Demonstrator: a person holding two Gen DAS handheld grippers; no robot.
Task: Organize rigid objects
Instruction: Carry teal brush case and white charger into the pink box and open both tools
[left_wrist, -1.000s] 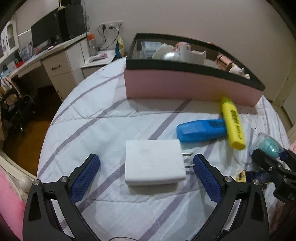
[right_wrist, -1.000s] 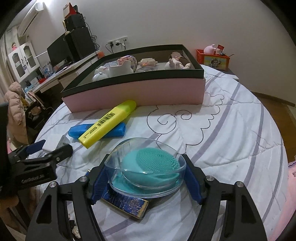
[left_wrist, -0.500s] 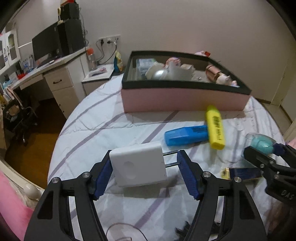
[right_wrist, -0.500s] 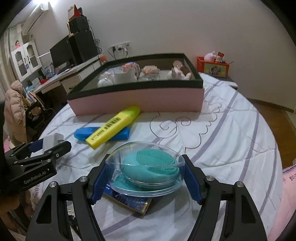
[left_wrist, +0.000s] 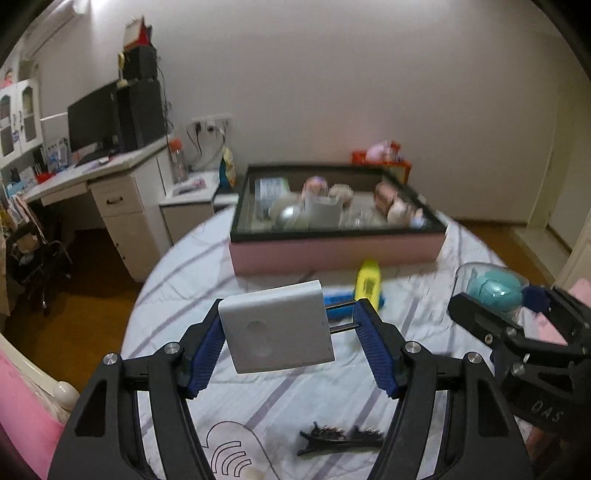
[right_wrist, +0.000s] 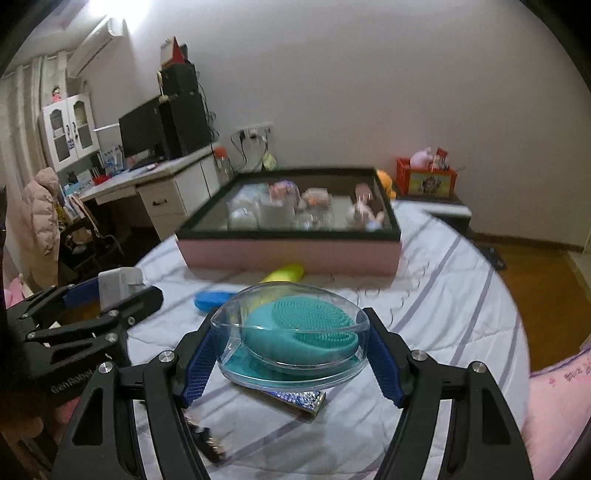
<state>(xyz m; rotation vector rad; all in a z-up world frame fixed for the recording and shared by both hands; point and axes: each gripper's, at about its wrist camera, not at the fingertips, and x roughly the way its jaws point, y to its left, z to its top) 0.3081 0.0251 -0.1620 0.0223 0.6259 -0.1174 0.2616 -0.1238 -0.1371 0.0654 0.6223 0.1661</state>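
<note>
My left gripper (left_wrist: 291, 349) is shut on a white plug adapter (left_wrist: 275, 326) by its side and prong tips, held above the bed. My right gripper (right_wrist: 291, 354) is shut on a clear case holding a teal silicone brush (right_wrist: 291, 332), also lifted; it shows in the left wrist view (left_wrist: 491, 288). The pink box with a black rim (left_wrist: 336, 253) (right_wrist: 288, 254) sits ahead, holding several items. A yellow highlighter (left_wrist: 367, 282) (right_wrist: 282, 273) and a blue marker (left_wrist: 338, 299) (right_wrist: 212, 299) lie in front of it.
A black hair clip (left_wrist: 340, 439) lies on the striped bedspread (left_wrist: 177, 288) near me. A dark foil packet (right_wrist: 291, 400) lies under the right gripper. A white desk (left_wrist: 110, 192) with a monitor stands left; an orange crate (right_wrist: 426, 181) stands behind the box.
My left gripper closed on the adapter and lifted it off the bed. The right gripper rose with the brush case. Both views now look down on the box from higher up.
</note>
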